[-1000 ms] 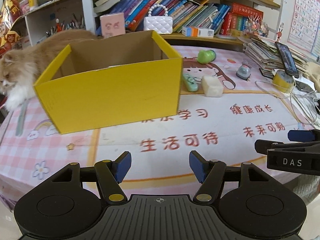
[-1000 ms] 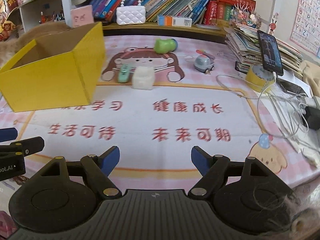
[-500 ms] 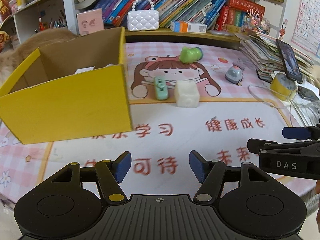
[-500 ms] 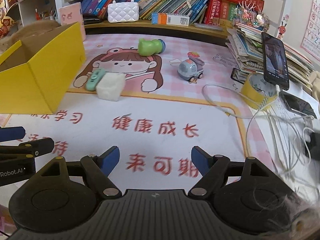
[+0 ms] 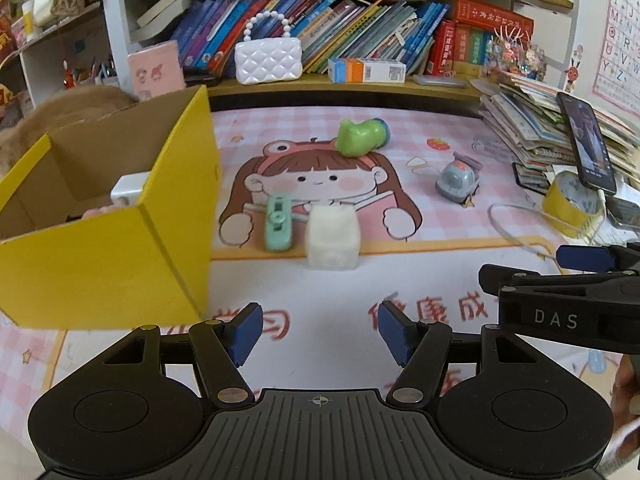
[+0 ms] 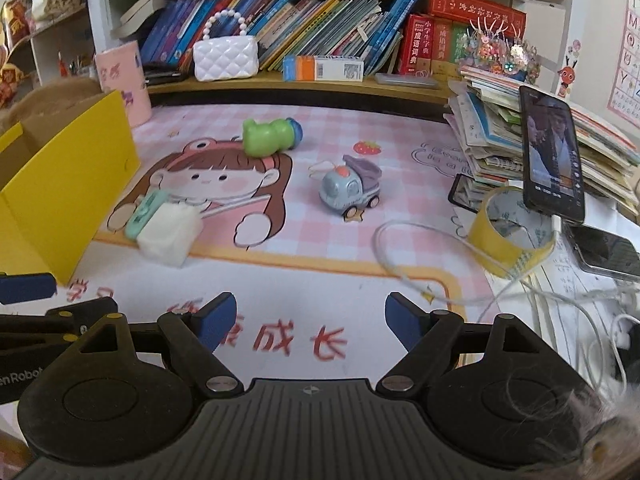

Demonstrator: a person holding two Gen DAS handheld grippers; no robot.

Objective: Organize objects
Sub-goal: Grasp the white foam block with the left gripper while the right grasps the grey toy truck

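Note:
An open yellow cardboard box stands at the left of the mat; it also shows in the right wrist view. A white cube, a mint green toy, a green frog toy and a small grey toy truck lie on the mat. The right wrist view shows the cube, the mint toy, the frog toy and the truck. My left gripper is open and empty, short of the cube. My right gripper is open and empty, short of the truck.
A yellow tape roll, a propped phone, a white cable and a book stack crowd the right side. A bookshelf with a white purse runs along the back. A cat lies behind the box.
Both grippers have swung to the right and moved forward. The box has slid to the left in both views and the toys now sit nearer. Both grippers stay open.

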